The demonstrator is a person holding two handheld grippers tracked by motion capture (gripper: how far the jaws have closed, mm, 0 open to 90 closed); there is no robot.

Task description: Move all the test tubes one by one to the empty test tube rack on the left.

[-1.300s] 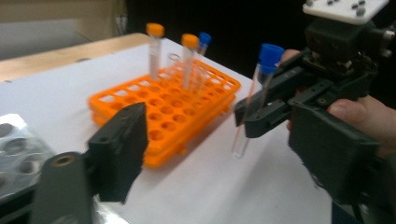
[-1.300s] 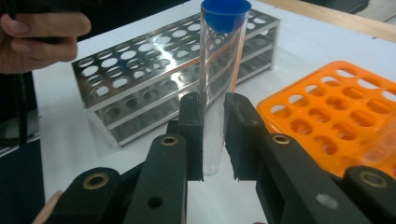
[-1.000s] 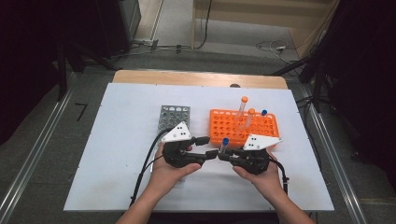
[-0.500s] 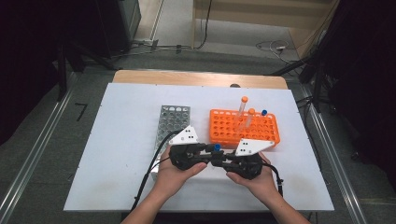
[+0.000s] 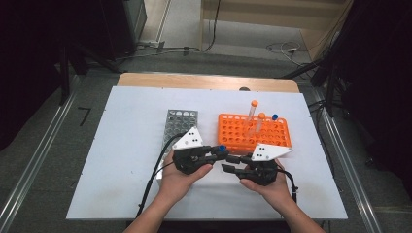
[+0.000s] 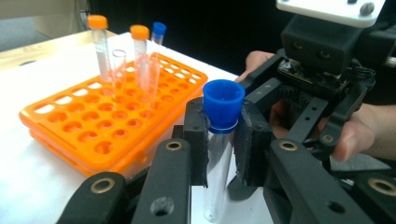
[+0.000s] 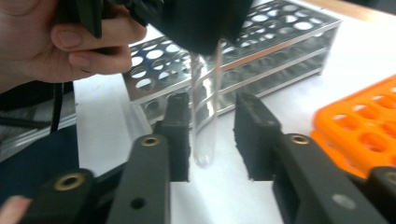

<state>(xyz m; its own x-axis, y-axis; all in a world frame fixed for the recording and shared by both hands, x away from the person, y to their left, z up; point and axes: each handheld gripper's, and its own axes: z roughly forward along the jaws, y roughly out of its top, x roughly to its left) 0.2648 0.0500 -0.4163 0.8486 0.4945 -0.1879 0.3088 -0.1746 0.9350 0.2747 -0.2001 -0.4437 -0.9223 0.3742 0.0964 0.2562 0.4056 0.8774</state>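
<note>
Orange rack (image 5: pixel 252 133) just beyond tools; table (image 5: pixel 126 160) left side open.

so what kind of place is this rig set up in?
Probably a lab-style recording bench, not a working wet lab: a white table holds an orange tube rack and a grey metal rack, the left gripper holds a blue-capped tube, and cables trail across the floor behind.
</note>
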